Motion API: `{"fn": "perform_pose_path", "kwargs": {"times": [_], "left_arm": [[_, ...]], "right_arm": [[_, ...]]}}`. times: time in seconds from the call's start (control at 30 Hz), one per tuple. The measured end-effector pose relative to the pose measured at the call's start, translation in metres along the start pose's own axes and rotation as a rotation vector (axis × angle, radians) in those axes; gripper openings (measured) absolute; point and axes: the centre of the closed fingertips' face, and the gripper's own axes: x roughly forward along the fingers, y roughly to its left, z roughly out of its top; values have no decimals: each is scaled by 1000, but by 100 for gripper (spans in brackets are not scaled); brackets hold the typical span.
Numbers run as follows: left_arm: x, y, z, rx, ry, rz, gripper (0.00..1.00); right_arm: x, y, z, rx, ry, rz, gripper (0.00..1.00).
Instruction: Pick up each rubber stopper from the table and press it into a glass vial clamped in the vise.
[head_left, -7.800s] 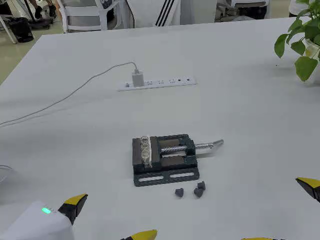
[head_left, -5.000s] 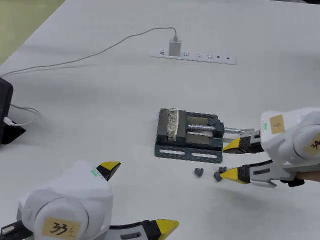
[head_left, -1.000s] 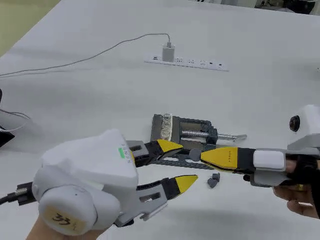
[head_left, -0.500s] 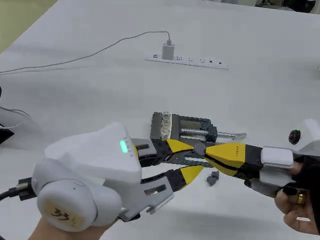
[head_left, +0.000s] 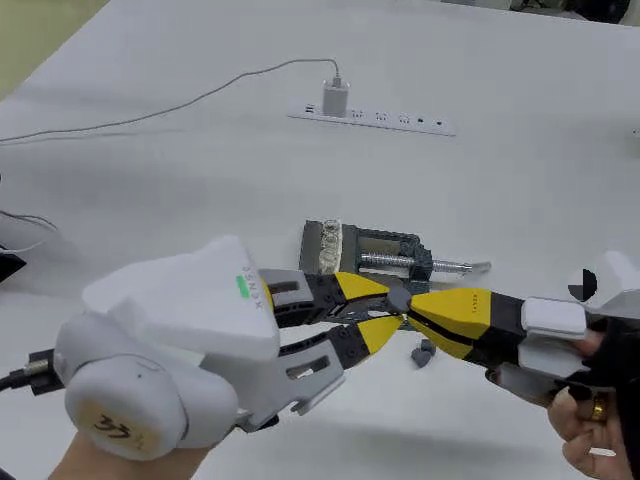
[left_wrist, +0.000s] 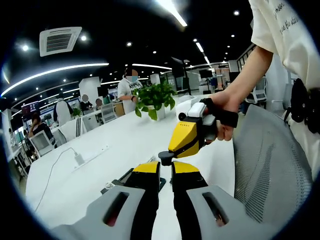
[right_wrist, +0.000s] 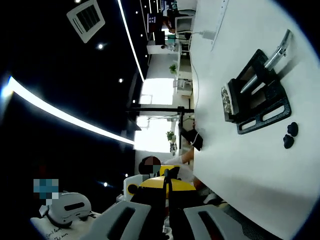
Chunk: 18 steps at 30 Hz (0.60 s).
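1. Head view, lower left of the frame: the left gripper reaches toward the centre with its jaws drawn to a narrow slit. Whether they pinch anything I cannot tell.
2. The right gripper meets it tip to tip from the lower right. Its jaws are closed on a grey stopper, held in the air above the table. In the left gripper view the stopper sits just over the slit.
3. This looks like a handover or a regrip (my guess). To do it well, seat one grip squarely on the stopper's wide head and leave the narrow end free before the other grip lets go.
4. Just below the tips, two loose stoppers lie on the table near the front edge of the vise. A dropped stopper could scatter them.
5. The vials stand in a row at the vise's left end, and its handle sticks out to the right. An approach from above looks cleanest.
6. Toward the top of the frame, the power strip and its cable lie well apart from the work, with bare table on every side.
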Motion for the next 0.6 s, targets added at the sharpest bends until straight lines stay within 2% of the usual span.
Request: {"fn": "perform_pose_path", "kwargs": {"times": [0.27, 0.6], "left_arm": [[0, -3, 1, -4, -11, -11, 5], [0, -4, 1, -4, -12, -18, 4]], "right_arm": [[0, -1, -4, 32, -1, 8, 0], [0, -1, -5, 36, -6, 10, 0]]}}
